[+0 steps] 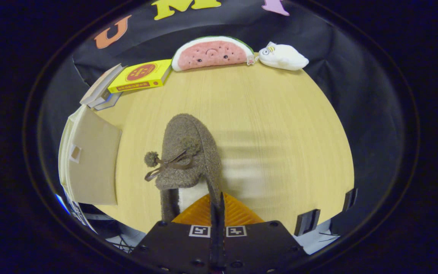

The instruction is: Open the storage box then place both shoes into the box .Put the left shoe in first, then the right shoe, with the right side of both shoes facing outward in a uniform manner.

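tool [217,207] pinching one shoe [188,156], one box [89,160]

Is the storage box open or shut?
Open: the box's lid stands swung up left of the shoe, which the tongs pinch at its heel rim.

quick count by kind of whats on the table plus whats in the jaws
Shoes: 1, brown fuzzy slipper, gripper jaws shut on its collar
Plush toys: 2, watermelon plush, white plush
Books: 3, yellow book, grey books
Storage boxes: 1, beige storage box
Total: 7
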Available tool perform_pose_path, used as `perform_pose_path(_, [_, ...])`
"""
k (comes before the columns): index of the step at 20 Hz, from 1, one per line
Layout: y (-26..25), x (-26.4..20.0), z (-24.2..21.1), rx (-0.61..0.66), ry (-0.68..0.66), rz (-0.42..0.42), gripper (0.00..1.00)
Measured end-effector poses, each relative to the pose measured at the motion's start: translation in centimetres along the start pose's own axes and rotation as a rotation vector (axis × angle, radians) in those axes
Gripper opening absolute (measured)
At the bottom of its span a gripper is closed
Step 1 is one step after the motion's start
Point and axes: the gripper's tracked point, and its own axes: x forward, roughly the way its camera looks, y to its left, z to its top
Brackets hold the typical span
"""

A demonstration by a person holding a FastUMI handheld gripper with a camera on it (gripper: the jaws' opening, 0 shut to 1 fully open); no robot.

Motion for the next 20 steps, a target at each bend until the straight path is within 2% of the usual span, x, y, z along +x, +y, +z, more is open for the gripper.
perform_pose_path(6, [5.7,-6.1,0.4,-0.008,-0.061,0.048,0.00])
perform_pose_path(12, [13.7,-12.0,1.2,-0.013,-0.142,0.111,0.00])
perform_pose_path(16, [19.9,-14.2,1.6,-0.014,-0.174,0.133,0.00])
perform_pose_path(20, [25.7,-14.3,2.5,-0.048,-0.186,0.142,0.00])
